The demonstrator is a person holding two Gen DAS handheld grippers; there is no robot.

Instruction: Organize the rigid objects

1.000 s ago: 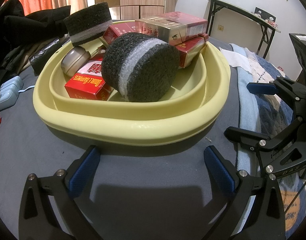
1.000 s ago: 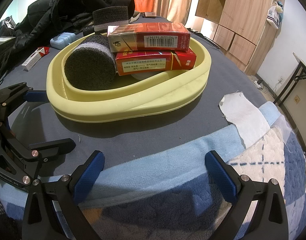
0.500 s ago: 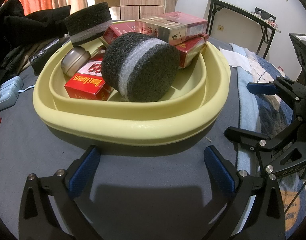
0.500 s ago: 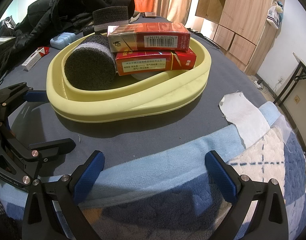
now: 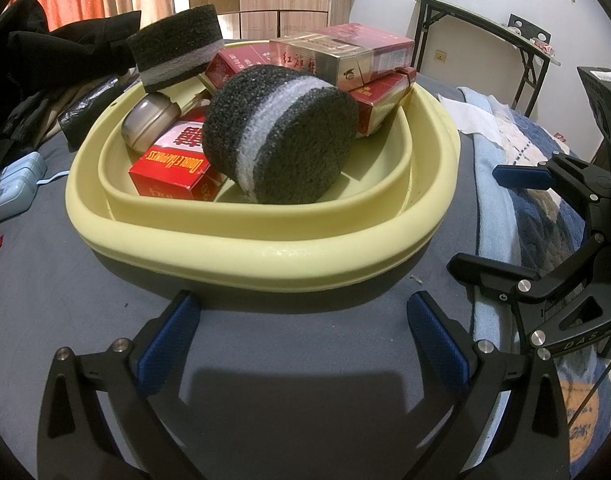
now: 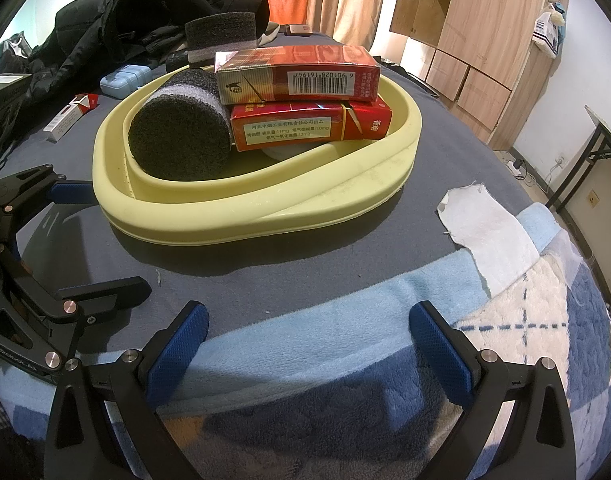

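Both tongs (image 5: 301, 330) (image 6: 309, 340) agape before basin (image 5: 265, 252)

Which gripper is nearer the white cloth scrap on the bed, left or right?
Right. The right gripper hangs open over the blue blanket edge, with the white cloth scrap just ahead to its right. The left gripper is open before the yellow basin; the scrap lies far right.

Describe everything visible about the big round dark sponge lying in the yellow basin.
The thick round dark-grey scouring sponge with a pale band around its middle looks coarse and porous. It lies tipped on its side inside the pale yellow plastic basin, flat face toward the left wrist camera. It rests against the red "Double Happiness" cigarette box and the stacked red cigarette packs. No claw touches it.
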